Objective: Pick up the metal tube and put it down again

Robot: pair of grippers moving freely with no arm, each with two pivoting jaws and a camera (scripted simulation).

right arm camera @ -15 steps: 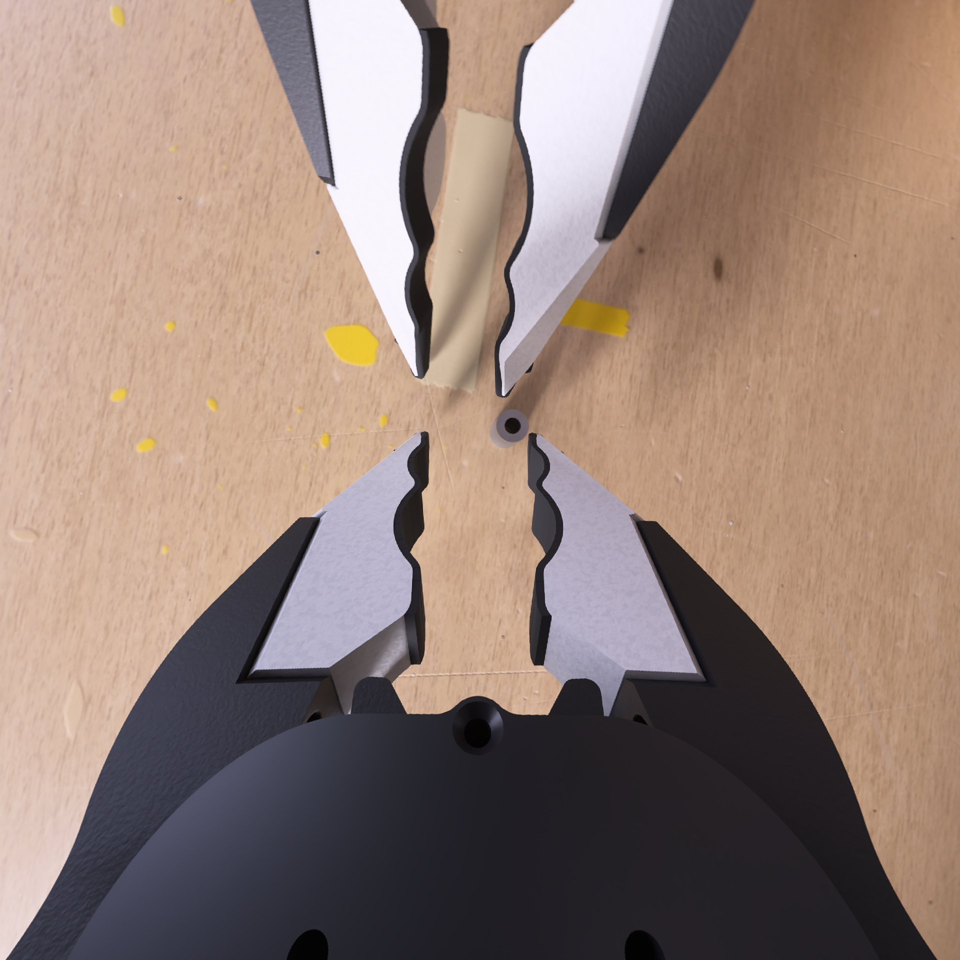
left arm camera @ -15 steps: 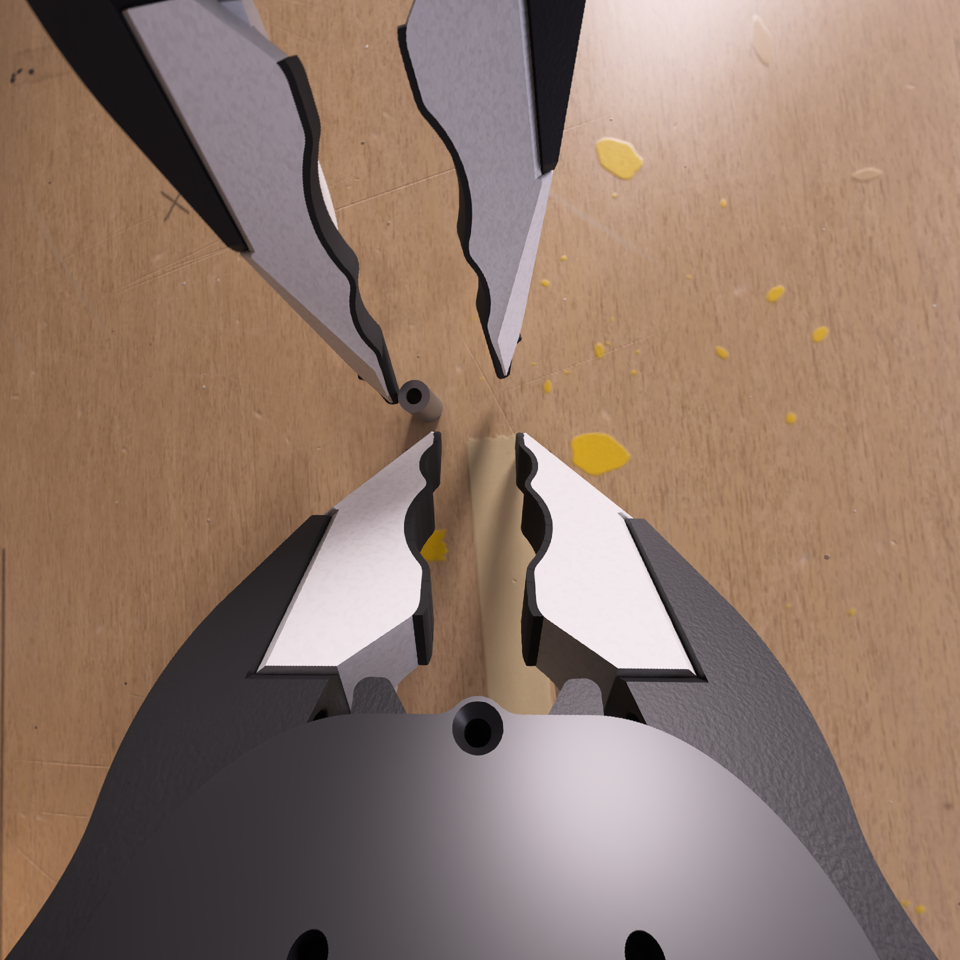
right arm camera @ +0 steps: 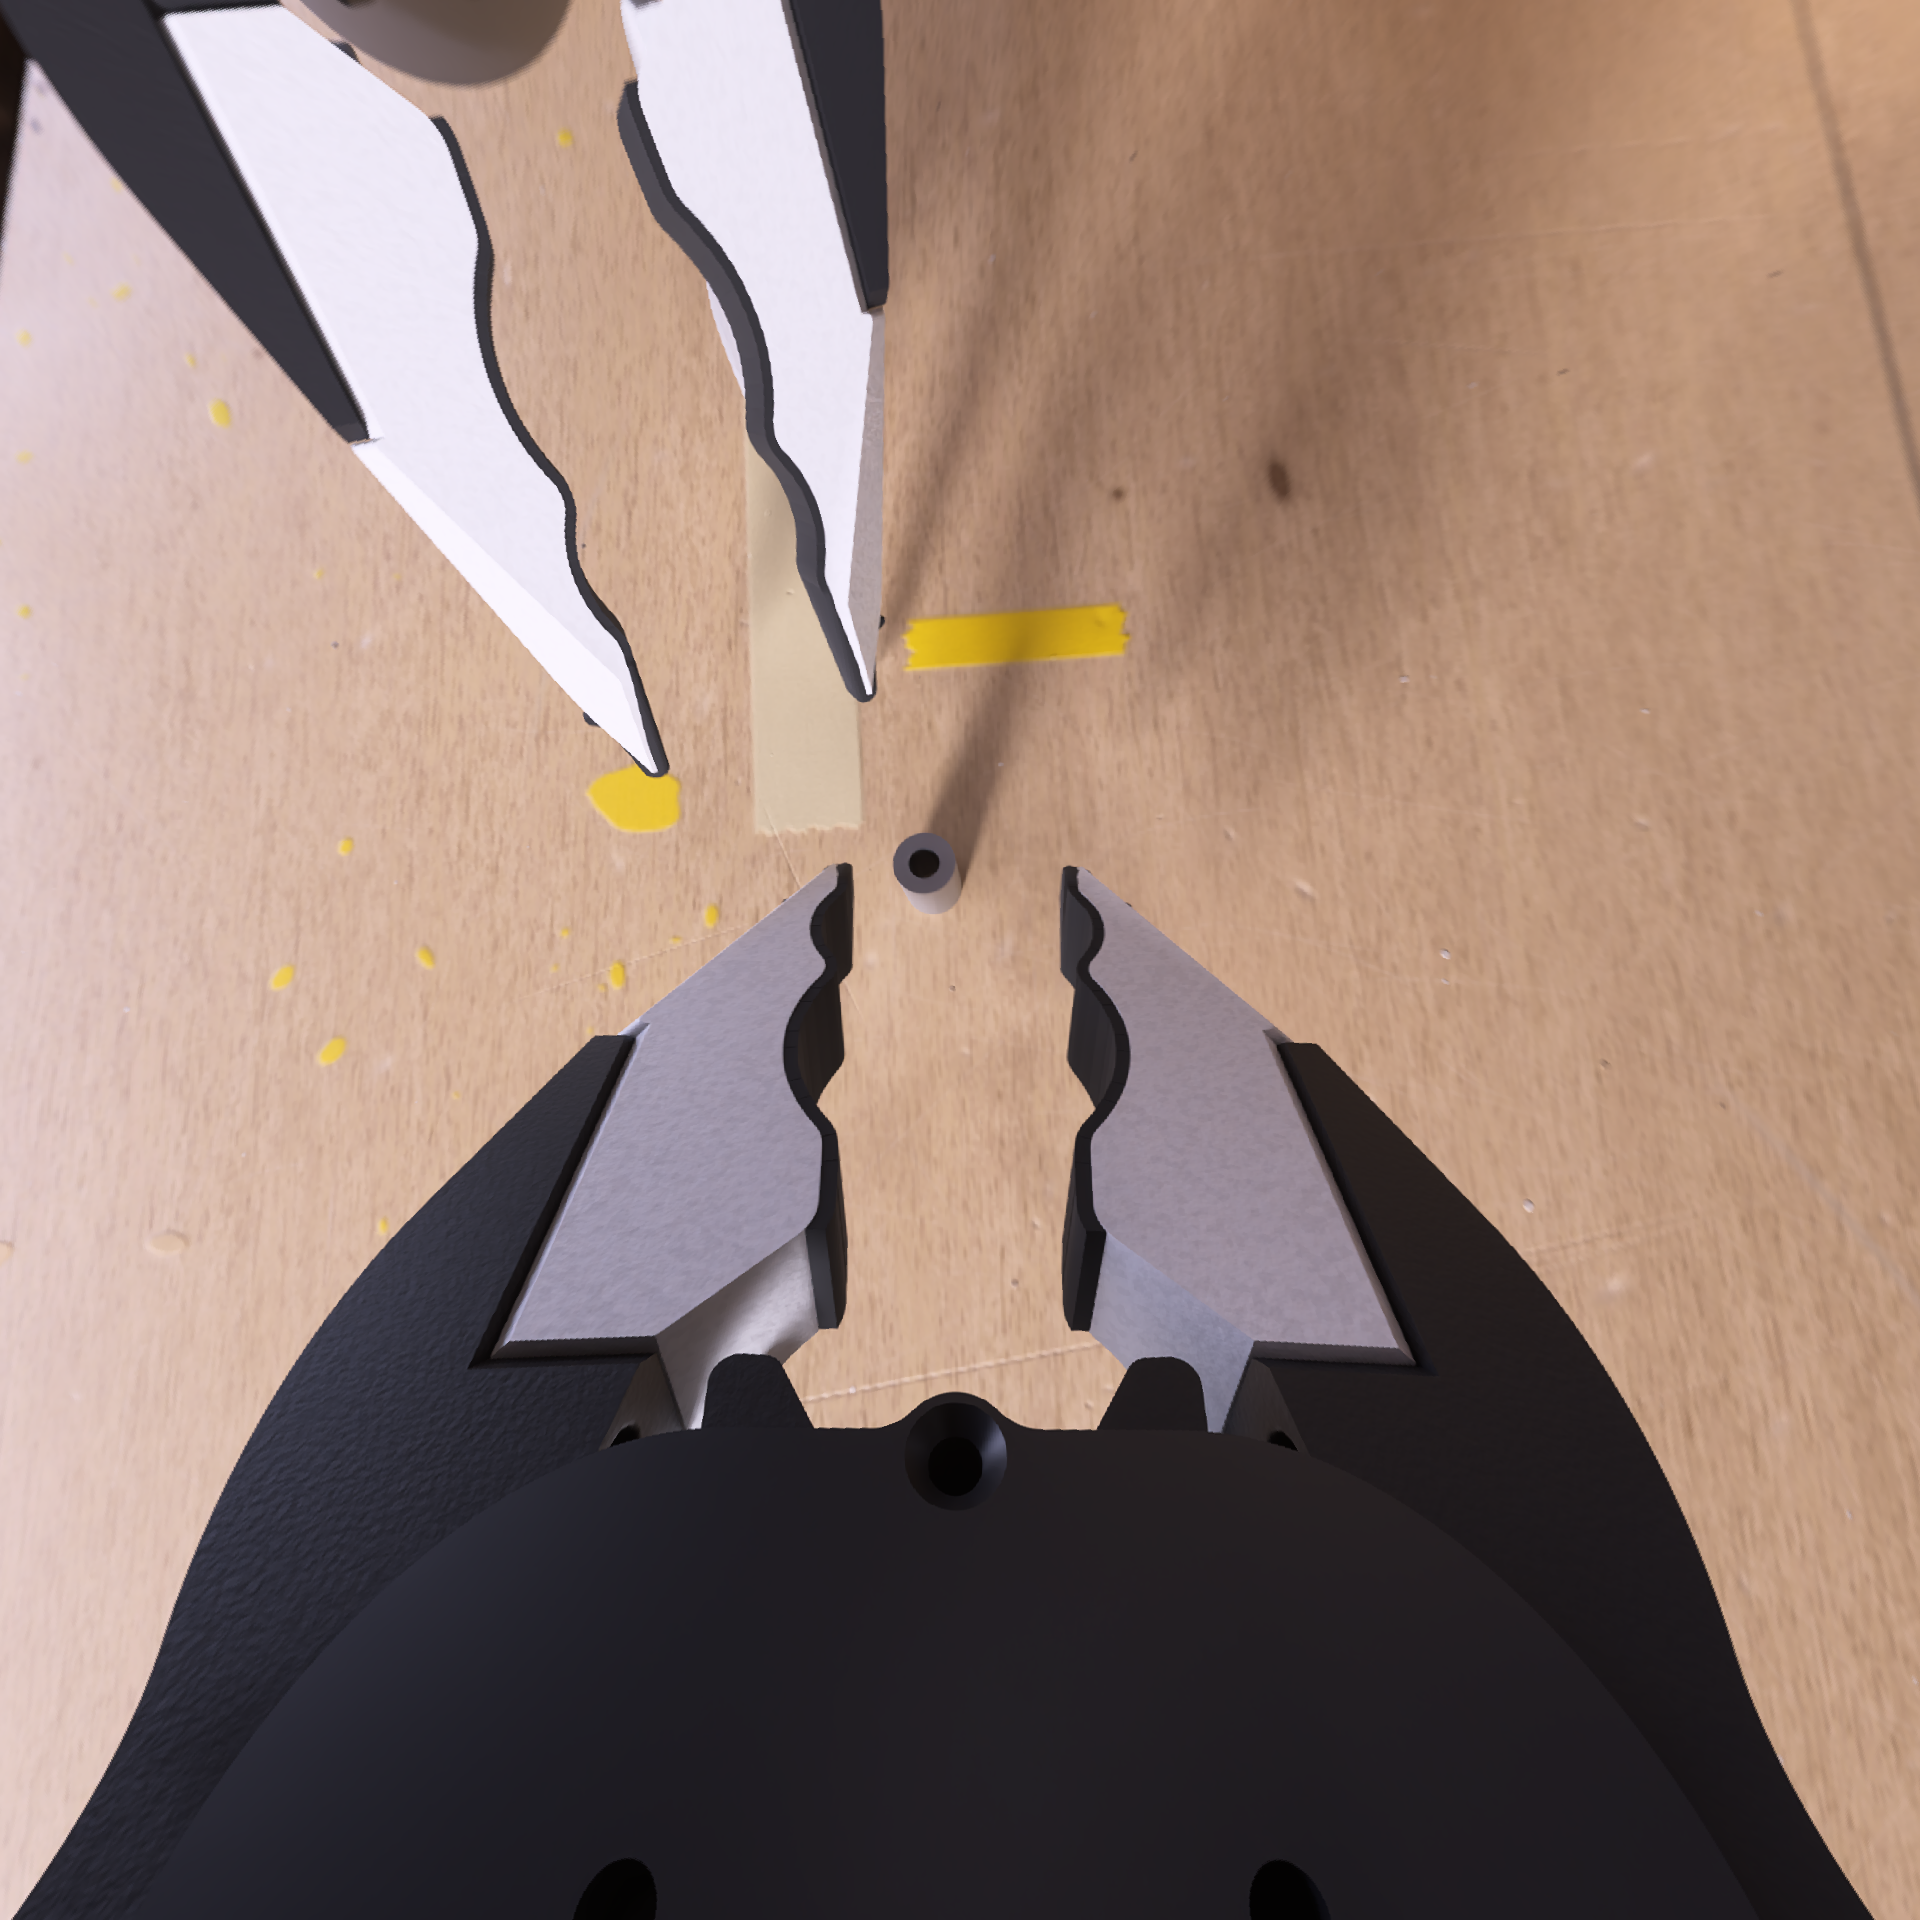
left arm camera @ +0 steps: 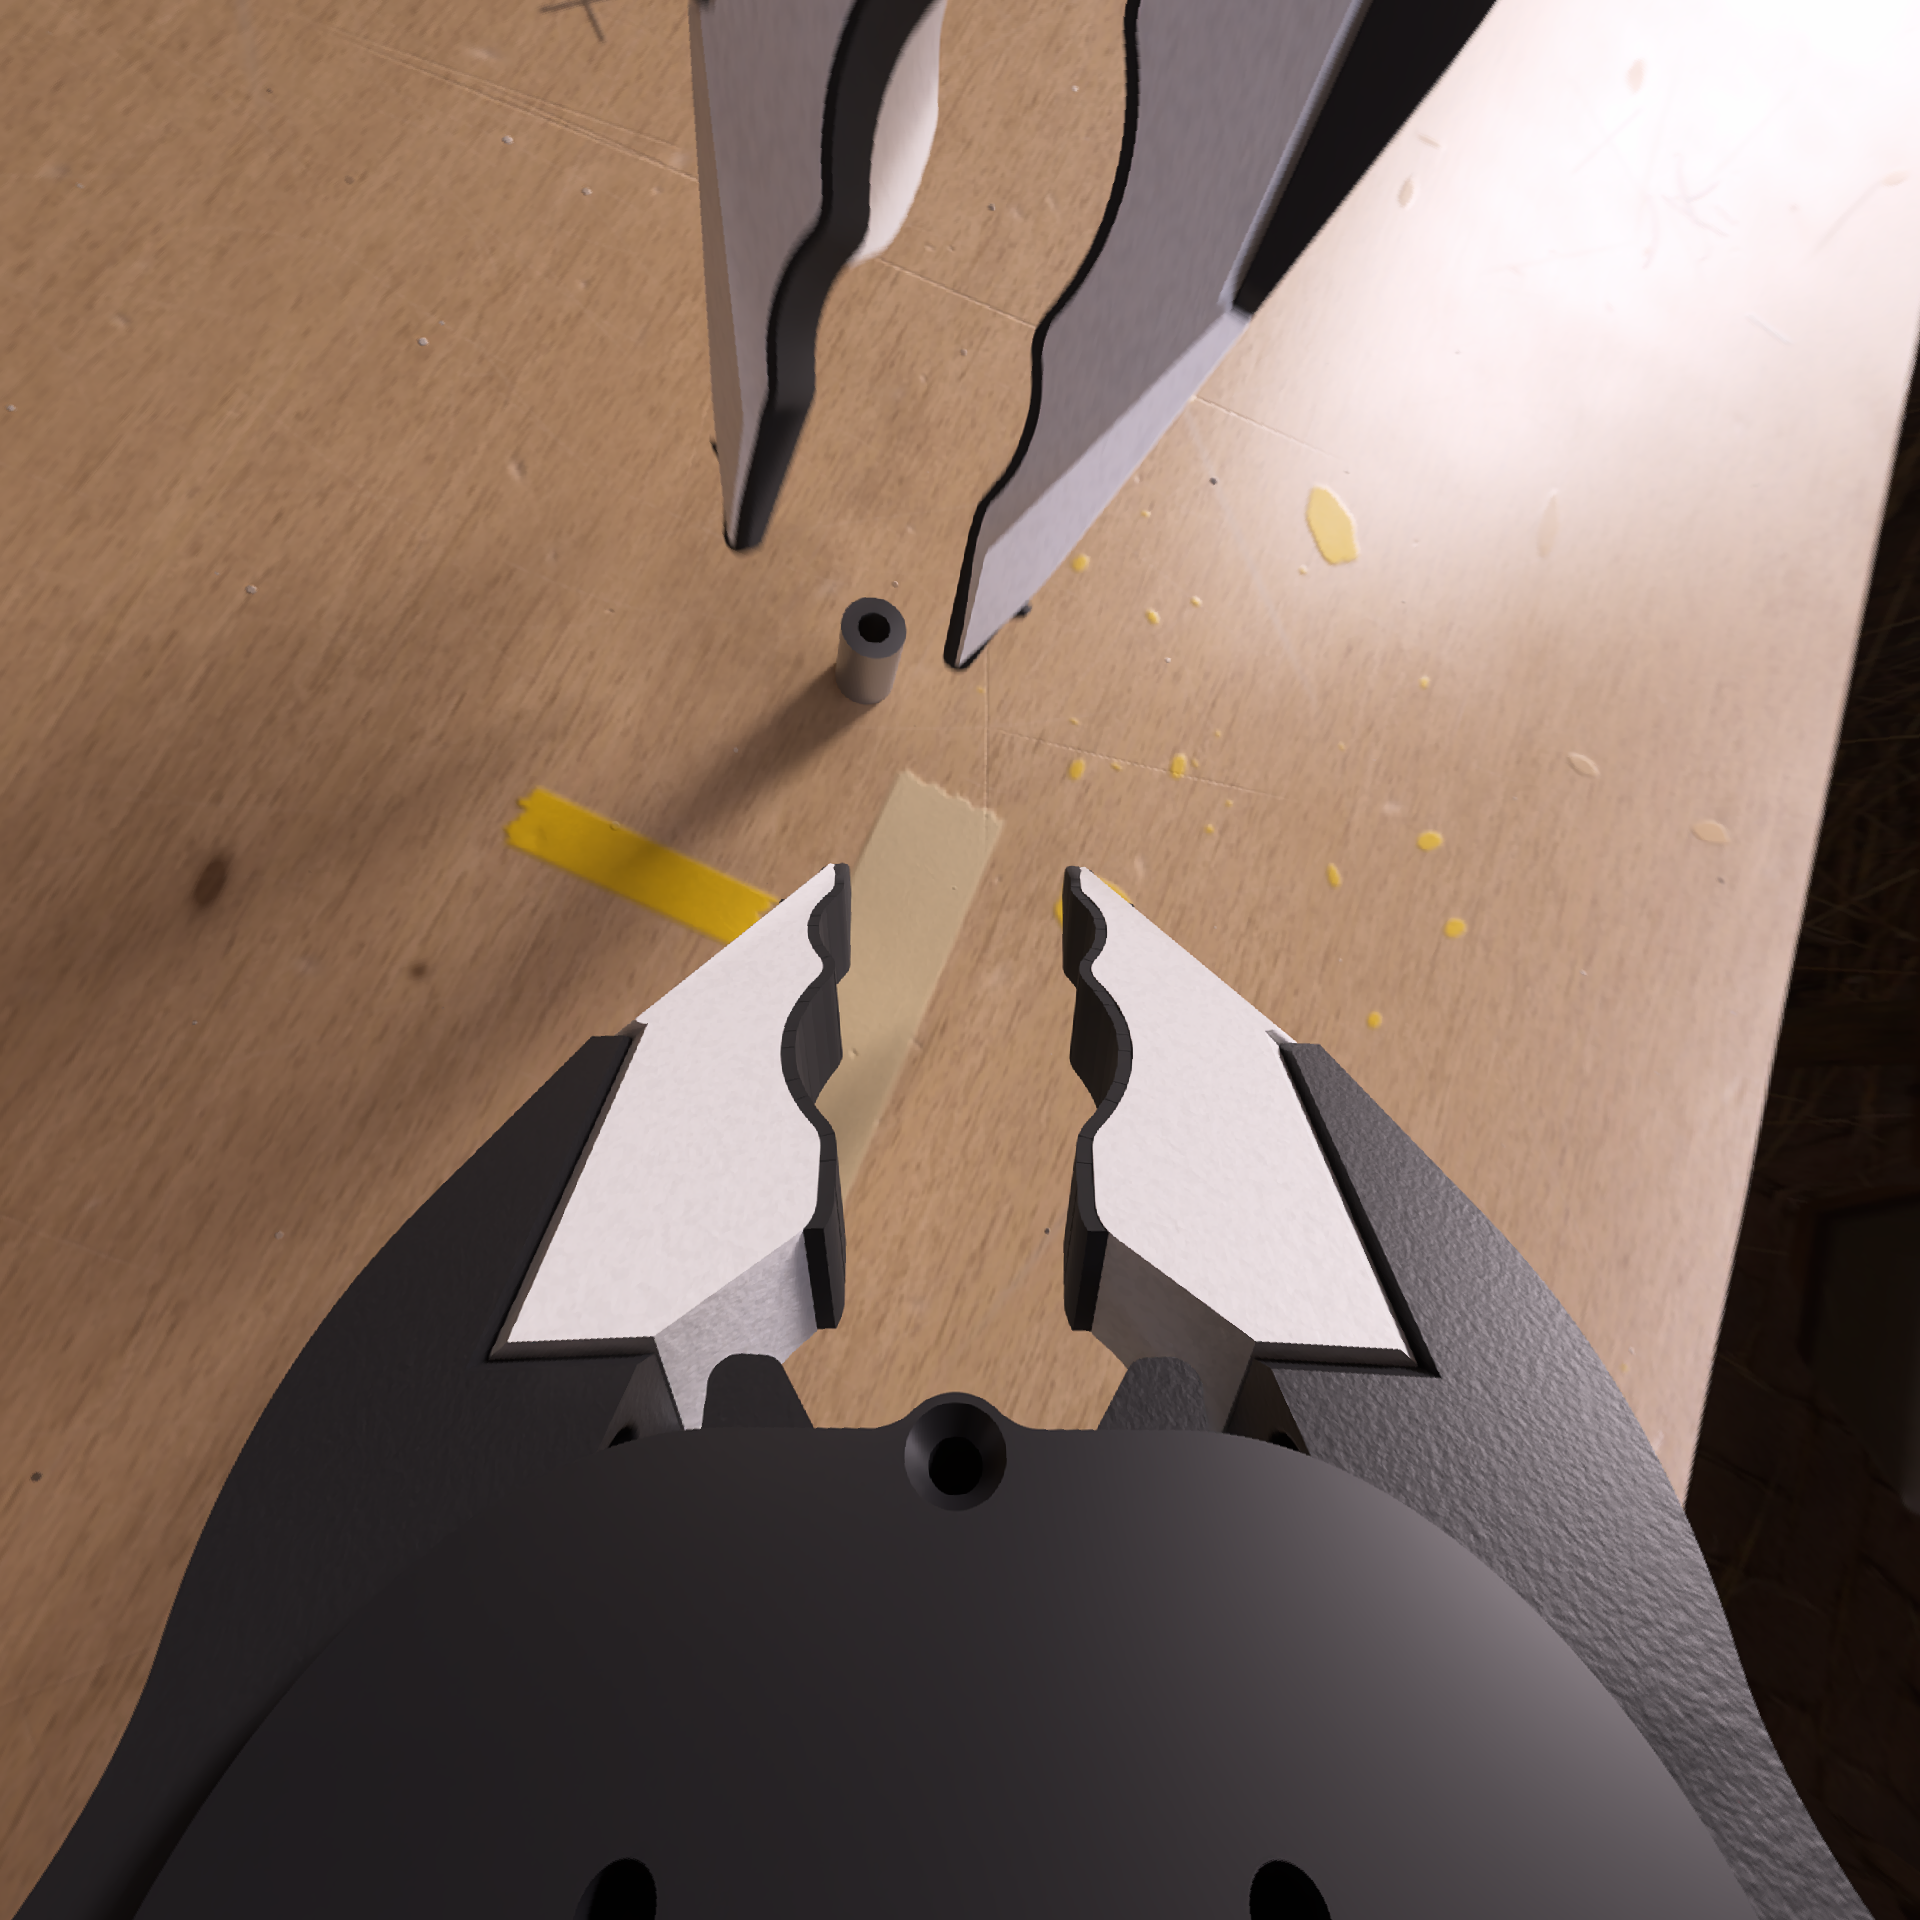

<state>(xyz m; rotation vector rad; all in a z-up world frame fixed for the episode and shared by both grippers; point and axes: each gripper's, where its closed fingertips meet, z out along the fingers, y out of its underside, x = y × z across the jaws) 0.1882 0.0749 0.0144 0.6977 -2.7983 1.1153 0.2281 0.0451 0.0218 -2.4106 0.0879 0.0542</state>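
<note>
So the metal tube (left arm camera: 871,649) is a short dark grey cylinder standing upright on the wooden table (left arm camera: 312,520), hollow end facing up, nothing gripping it. In the left wrist view it sits in the upper middle of the frame, well ahead of the left gripper (left arm camera: 956,873), whose white-faced fingers are spread apart with only bare table and tape showing between them. The tube throws a shadow down and to the left.

The right gripper (left arm camera: 847,603) comes in from the top of that same frame, grey fingers pointing down, also spread open. The tube is just below the gap between its tips, closer to the right-hand finger in the picture, but I can't see it touching either one.

From the right wrist view the tube (right arm camera: 925,871) is right around centre frame, just ahead of the right gripper (right arm camera: 956,878) tips and nearer the left-hand finger than the other. Gap on both sides, so it's free. The left gripper (right arm camera: 758,732) hangs in from the upper left there, fingers apart, tips near the table.

Other stuff on the table: a strip of beige tape (right arm camera: 805,758) just above the tube in the right wrist view, a short piece of yellow tape (right arm camera: 1016,636) to the upper right of it, and a yellow blob (right arm camera: 634,800) plus small yellow specks off to the left.
</note>
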